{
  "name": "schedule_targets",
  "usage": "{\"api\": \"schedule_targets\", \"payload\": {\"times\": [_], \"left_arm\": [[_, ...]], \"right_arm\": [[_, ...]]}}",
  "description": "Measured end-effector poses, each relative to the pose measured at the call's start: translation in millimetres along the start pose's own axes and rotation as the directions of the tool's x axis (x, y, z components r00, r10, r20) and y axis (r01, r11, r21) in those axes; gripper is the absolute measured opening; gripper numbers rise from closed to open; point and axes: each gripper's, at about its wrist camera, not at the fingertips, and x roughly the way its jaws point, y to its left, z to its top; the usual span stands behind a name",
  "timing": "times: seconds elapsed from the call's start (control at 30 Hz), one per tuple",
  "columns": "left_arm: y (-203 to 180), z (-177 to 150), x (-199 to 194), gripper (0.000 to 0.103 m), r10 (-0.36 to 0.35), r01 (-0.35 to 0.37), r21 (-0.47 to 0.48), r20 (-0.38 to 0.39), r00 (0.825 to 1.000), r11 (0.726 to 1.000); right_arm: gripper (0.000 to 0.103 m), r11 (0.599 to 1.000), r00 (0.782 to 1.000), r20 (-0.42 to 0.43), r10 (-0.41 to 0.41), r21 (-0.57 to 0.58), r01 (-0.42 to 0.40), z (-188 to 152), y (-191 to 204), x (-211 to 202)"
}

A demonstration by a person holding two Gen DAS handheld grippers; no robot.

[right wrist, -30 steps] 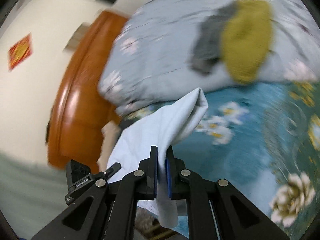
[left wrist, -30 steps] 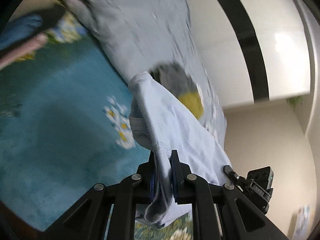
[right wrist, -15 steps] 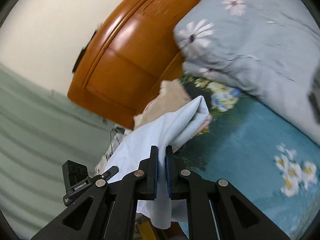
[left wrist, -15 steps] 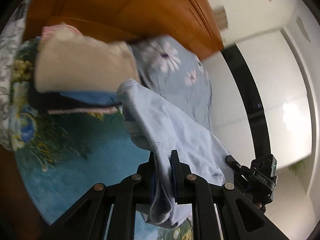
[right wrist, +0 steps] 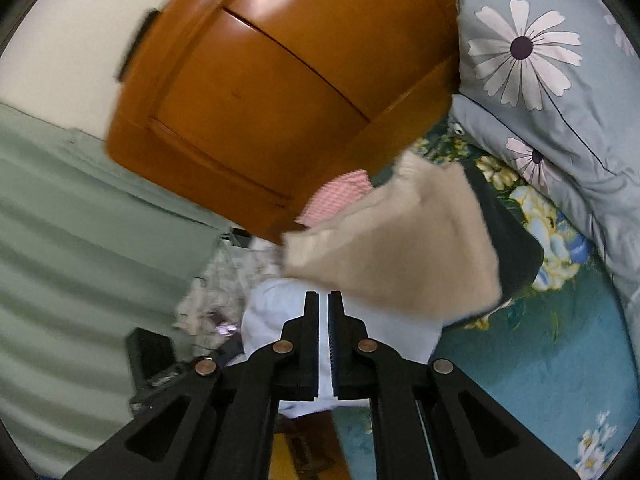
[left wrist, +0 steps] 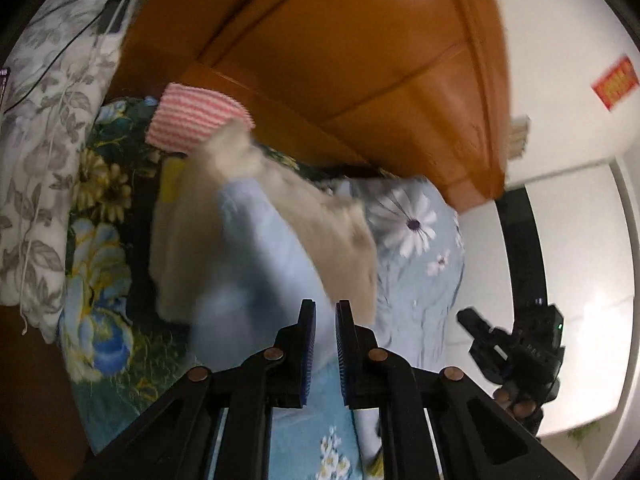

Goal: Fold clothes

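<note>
Bedroom: wooden headboard [right wrist: 256, 92], floral pillow [right wrist: 532, 60], bedsheet [right wrist: 532, 364].

Orange wooden headboard [left wrist: 360, 60], daisy-print pillow [right wrist: 540, 60]

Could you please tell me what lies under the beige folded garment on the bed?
A black garment shows beneath the beige garment; anything further under is covered.

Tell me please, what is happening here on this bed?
A person is folding clothes with a hand-held gripper in each hand. The left hand-held gripper and the right hand-held gripper both pinch the same light blue garment; the left one's jaws are closing on it. The garment hangs over a beige folded garment that lies on the floral bedspread near the wooden headboard. A pink striped cloth lies behind.
</note>
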Motion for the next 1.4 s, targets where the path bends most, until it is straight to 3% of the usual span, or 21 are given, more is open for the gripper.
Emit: {"api": "schedule_targets", "payload": {"times": [0.1,0.27,0.47,0.57,0.7,0.8,0.97,1.03,1.17,1.3,1.4], "left_arm": [[17,10,10,0.010,0.018,-0.018,-0.019,-0.017,1.000,1.000],[38,9,28,0.010,0.106,-0.101,0.064,-0.076,0.991,0.993],[60,-29,28,0.011,0.195,-0.176,0.141,-0.131,0.972,0.974],[80,-56,33,0.015,0.256,-0.231,0.155,-0.170,0.952,0.961],[121,-103,48,0.015,0.351,-0.320,0.162,-0.230,0.908,0.933],[149,-142,54,0.015,0.424,-0.391,0.172,-0.250,0.870,0.904],[181,-194,59,0.015,0.469,-0.440,0.162,-0.282,0.837,0.883],[193,-213,57,0.015,0.465,-0.453,0.112,-0.288,0.837,0.885],[206,-241,53,0.015,0.424,-0.442,0.010,-0.299,0.855,0.897],[224,-262,54,0.015,0.340,-0.402,-0.156,-0.315,0.886,0.902],[228,-263,52,0.016,0.296,-0.356,-0.232,-0.257,0.920,0.905]], "right_arm": [[0.004,1.000,1.000,-0.029,-0.007,0.023,0.007,-8,-19,24],[0.005,0.999,0.997,-0.063,-0.042,0.020,0.044,-60,-50,44],[0.006,0.969,0.979,-0.165,-0.119,0.196,0.151,-144,-117,75],[0.006,0.941,0.966,-0.211,-0.150,0.270,0.205,-181,-146,94],[0.025,0.903,0.952,-0.267,-0.148,0.357,0.240,-227,-179,122],[0.029,0.875,0.955,-0.270,-0.126,0.423,0.235,-253,-199,137],[0.033,0.857,0.965,-0.251,-0.077,0.478,0.193,-279,-214,159],[0.033,0.854,0.973,-0.227,-0.052,0.495,0.161,-285,-216,163],[0.035,0.847,0.985,-0.172,-0.012,0.521,0.102,-294,-218,165],[0.035,0.842,0.990,-0.142,0.013,0.536,0.066,-298,-216,163],[0.035,0.837,0.993,-0.118,0.015,0.544,0.052,-298,-217,163]]}}
